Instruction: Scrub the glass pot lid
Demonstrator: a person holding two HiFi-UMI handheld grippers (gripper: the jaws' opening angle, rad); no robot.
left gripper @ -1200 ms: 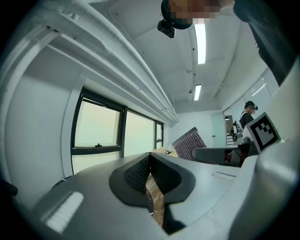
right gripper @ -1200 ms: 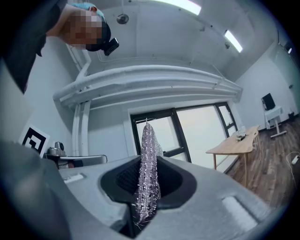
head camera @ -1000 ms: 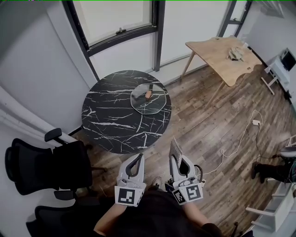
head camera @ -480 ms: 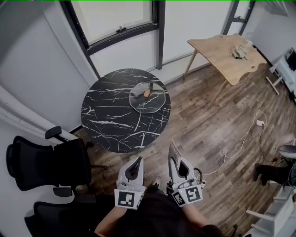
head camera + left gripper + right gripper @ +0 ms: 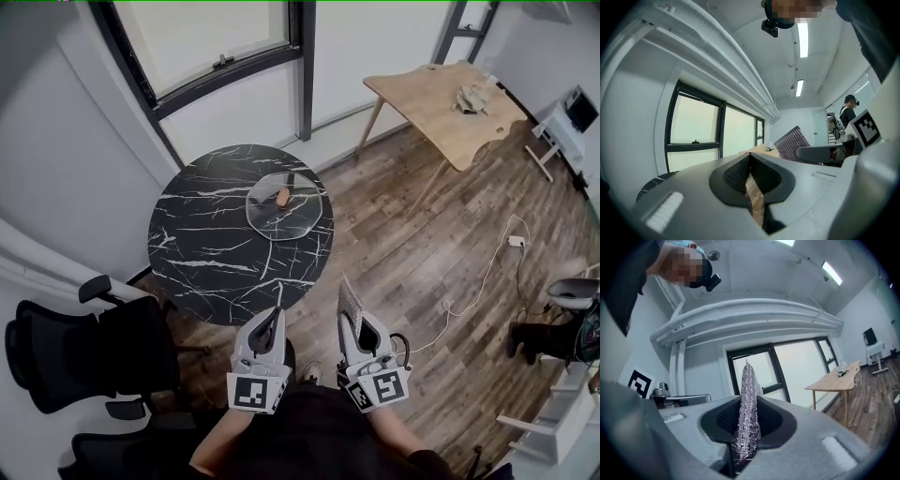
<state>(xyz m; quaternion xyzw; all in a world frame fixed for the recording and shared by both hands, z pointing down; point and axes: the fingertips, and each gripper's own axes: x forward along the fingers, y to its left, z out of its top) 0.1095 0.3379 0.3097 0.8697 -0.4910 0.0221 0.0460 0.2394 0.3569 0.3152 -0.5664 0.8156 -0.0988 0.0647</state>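
Observation:
A glass pot lid with a brownish knob lies on the round black marble table in the head view, well ahead of both grippers. My left gripper is held low near my body, its jaws closed with nothing between them. My right gripper sits beside it, shut on a silvery scrubbing cloth that sticks up past the jaws. Neither gripper is near the lid.
A wooden table with a crumpled cloth stands at the back right. A black office chair is at the left. A white cable runs over the wood floor at the right. Windows line the far wall.
The view has shifted: the marble table and lid now sit further left and nearer in the head view. Both grippers keep their hold and place near my body.

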